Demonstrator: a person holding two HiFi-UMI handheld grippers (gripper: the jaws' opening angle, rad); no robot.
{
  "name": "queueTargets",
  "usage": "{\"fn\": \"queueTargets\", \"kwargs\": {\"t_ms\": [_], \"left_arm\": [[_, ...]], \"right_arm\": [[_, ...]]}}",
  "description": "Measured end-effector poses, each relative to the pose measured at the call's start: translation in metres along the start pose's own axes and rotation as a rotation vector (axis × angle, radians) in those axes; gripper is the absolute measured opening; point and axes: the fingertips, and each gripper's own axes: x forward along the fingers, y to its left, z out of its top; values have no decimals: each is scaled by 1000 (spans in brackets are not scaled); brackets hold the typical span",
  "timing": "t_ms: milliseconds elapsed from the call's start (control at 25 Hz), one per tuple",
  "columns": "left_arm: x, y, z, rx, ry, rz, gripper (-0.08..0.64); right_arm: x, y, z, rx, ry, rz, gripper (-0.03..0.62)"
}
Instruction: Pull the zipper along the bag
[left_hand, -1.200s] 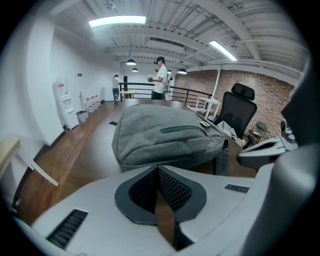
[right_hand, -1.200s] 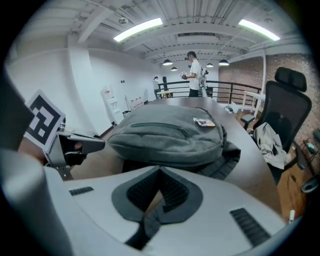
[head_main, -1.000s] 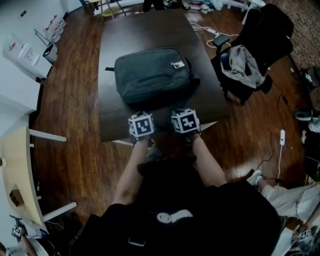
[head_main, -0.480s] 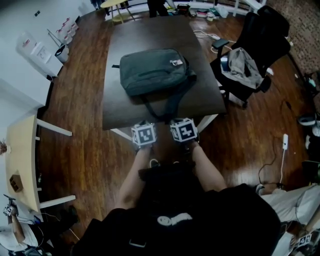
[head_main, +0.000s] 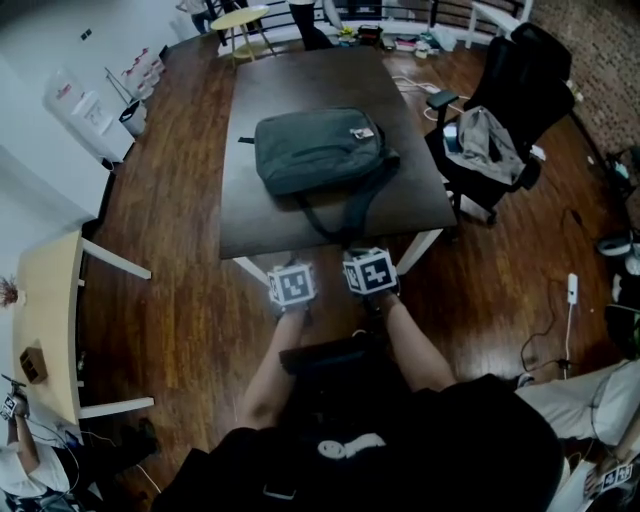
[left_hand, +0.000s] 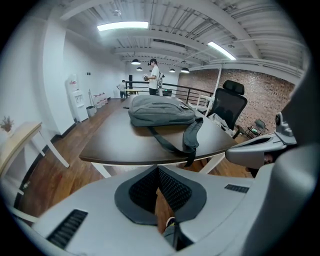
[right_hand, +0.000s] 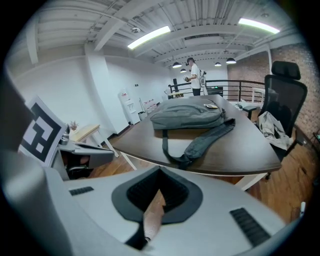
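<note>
Both claws hang in front of me over the wooden floor (head_main: 190, 300), just short of the near edge of the desk (head_main: 410, 195), side by side and close together.

The left claw (head_main: 291, 278) has its two padded jaws pressed together at the tips, with nothing between them. The right claw (head_main: 369, 268) is the same: jaws closed on each other, pinching nothing.

The bag (head_main: 318, 150) lies well ahead of both claws, on the far half of the dark desk and touched by neither. It is a soft, grey-green backpack lying flat. It is roughly rectangular with rounded corners, and its long side runs across my line of sight. A thin darker line crosses its upper face, but from here I cannot make out a zipper pull. A small pale tag (head_main: 361, 132) sits near the corner that is far and to the right of the claws.

From the bag's right end a wide padded strap (head_main: 352, 200) trails back toward the claws. It joins a thinner strap in a loop, and its end hangs over the near desk edge, directly ahead of the right claw.

Off to the right of the right claw, beside the desk, stands a black office chair (head_main: 530, 60) with a grey jacket (head_main: 485, 135) draped over it.
</note>
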Motion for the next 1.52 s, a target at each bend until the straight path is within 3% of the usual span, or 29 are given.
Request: {"fn": "queueTargets", "kwargs": {"t_ms": [160, 440, 600, 840, 1400, 1480, 1520], "left_arm": [[-18, 4, -7, 20, -32, -31, -5], [-54, 11, -63, 2, -17, -48, -5], [-74, 2, -89, -2, -27, -99, -5], [-100, 3, -141, -4, 24, -115, -5], [-140, -42, -175, 6, 24, -112, -5], [-147, -55, -183, 18, 25, -109, -5], [-151, -61, -188, 22, 24, -108, -5]], "right_arm": [[-11, 21, -12, 2, -1, -19, 7], [-42, 63, -58, 15, -1, -29, 7], [-61, 79, -84, 29, -9, -41, 8], [-88, 100, -120, 39, -2, -68, 8], [-144, 95, -164, 51, 9, -72, 9], [-161, 90, -190, 89, 76, -87, 9], [-173, 87, -216, 129, 170, -107, 9]]}}
